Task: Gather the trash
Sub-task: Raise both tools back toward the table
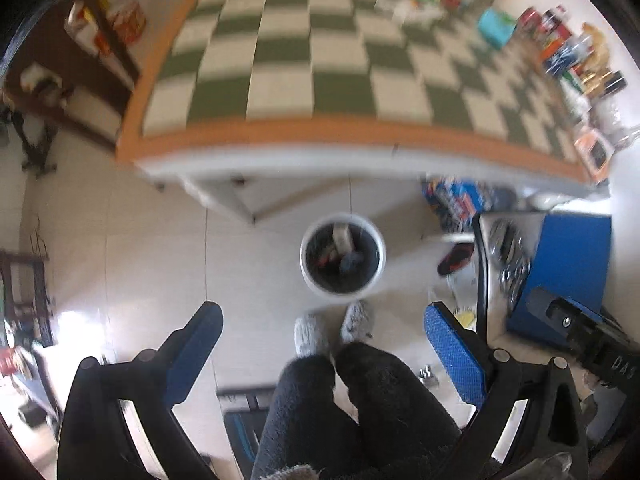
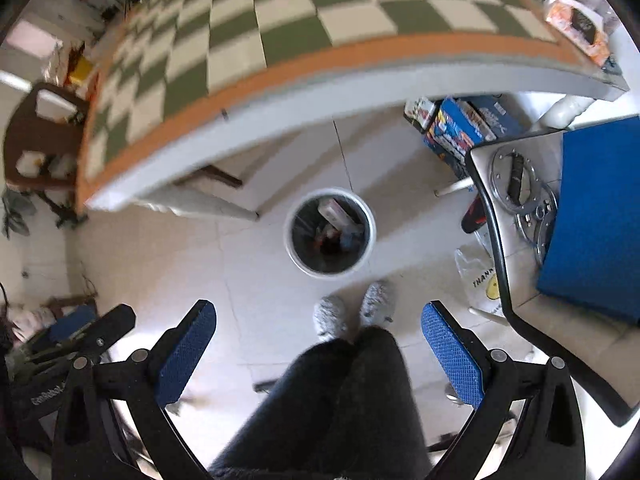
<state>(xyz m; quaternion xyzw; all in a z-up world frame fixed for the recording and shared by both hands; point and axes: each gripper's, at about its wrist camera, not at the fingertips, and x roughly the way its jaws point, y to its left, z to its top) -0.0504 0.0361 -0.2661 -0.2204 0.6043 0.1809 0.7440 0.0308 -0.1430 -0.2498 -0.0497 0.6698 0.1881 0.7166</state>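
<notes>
Standing on the pale floor near the middle of both frames is a white trash bin (image 1: 343, 259) (image 2: 330, 233) with a dark inside. It holds several pieces of trash (image 1: 344, 240) (image 2: 338, 216): a pale boxy piece near the top, something grey-blue at the right, and small reddish bits. The blur does not let me say more about them.

At the bottom of the left wrist view the left gripper (image 1: 323, 354) has its two blue pads wide apart, with nothing between them. The bin is above it in the frame, a little right of the middle line between the fingers, and well apart from the tips. The right gripper (image 2: 319, 352) is also spread wide with nothing in it, and the bin is above it, near the centre of that frame.

Between the fingers in both views are the person's dark trousers and two grey fluffy slippers (image 1: 332, 328) (image 2: 354, 312), just below the bin.

A table with a green and white checkered cloth (image 1: 304, 52) (image 2: 280, 20) fills the upper part. A blue pad (image 1: 568, 264) (image 2: 596, 216) is at the right.
</notes>
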